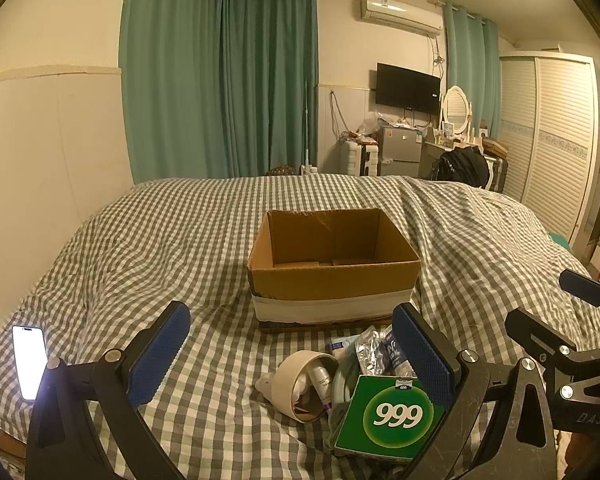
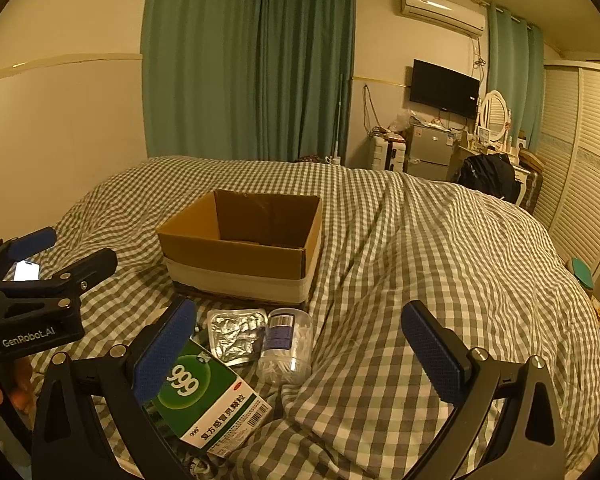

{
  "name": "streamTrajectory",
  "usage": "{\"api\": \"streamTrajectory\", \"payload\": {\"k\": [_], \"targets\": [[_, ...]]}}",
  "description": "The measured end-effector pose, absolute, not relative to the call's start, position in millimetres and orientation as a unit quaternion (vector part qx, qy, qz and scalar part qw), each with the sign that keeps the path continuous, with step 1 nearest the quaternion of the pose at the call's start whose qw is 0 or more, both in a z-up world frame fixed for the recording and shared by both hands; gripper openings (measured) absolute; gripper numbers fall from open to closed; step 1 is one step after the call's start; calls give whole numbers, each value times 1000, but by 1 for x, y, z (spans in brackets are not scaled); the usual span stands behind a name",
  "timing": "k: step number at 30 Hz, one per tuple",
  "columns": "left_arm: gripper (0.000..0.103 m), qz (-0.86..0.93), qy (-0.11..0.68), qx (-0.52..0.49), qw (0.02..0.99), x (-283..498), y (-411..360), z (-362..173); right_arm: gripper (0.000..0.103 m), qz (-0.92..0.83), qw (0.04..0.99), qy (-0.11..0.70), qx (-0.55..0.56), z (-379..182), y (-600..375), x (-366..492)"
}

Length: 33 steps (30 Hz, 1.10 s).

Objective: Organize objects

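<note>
An open, empty cardboard box [image 1: 332, 280] stands on the checked bedcover; it also shows in the right wrist view [image 2: 236, 256]. In front of it lies a pile: a green "999" medicine box [image 1: 392, 416] [image 2: 208, 396], a tape roll [image 1: 300, 380], a foil blister pack [image 2: 236, 334] [image 1: 370, 350] and a clear jar of cotton swabs [image 2: 286, 346]. My left gripper [image 1: 292, 360] is open and empty, just above the pile. My right gripper [image 2: 300, 354] is open and empty, to the right of the pile. The right gripper [image 1: 560, 320] also shows in the left wrist view.
A lit phone [image 1: 30, 362] lies at the bed's left edge. The checked cover [image 2: 420, 260] spreads rumpled around the box. A wardrobe [image 1: 556, 140], fridge [image 1: 400, 152] and dresser stand beyond the bed; a wall lies to the left.
</note>
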<state>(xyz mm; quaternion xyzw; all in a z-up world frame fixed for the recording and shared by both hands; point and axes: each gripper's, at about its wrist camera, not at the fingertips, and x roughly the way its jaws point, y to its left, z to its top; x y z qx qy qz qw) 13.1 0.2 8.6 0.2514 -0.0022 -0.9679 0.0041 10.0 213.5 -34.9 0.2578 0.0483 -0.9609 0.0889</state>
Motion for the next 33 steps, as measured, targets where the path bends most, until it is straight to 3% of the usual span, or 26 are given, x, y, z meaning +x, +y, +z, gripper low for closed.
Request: {"api": "streamTrajectory", "payload": {"k": [12, 33], "targets": [[103, -963, -6, 270, 24, 12, -12, 0, 103, -947, 129, 86, 280, -41, 195, 14], [103, -905, -5, 424, 25, -33, -29, -106, 103, -842, 264, 209, 421, -132, 137, -19]]}}
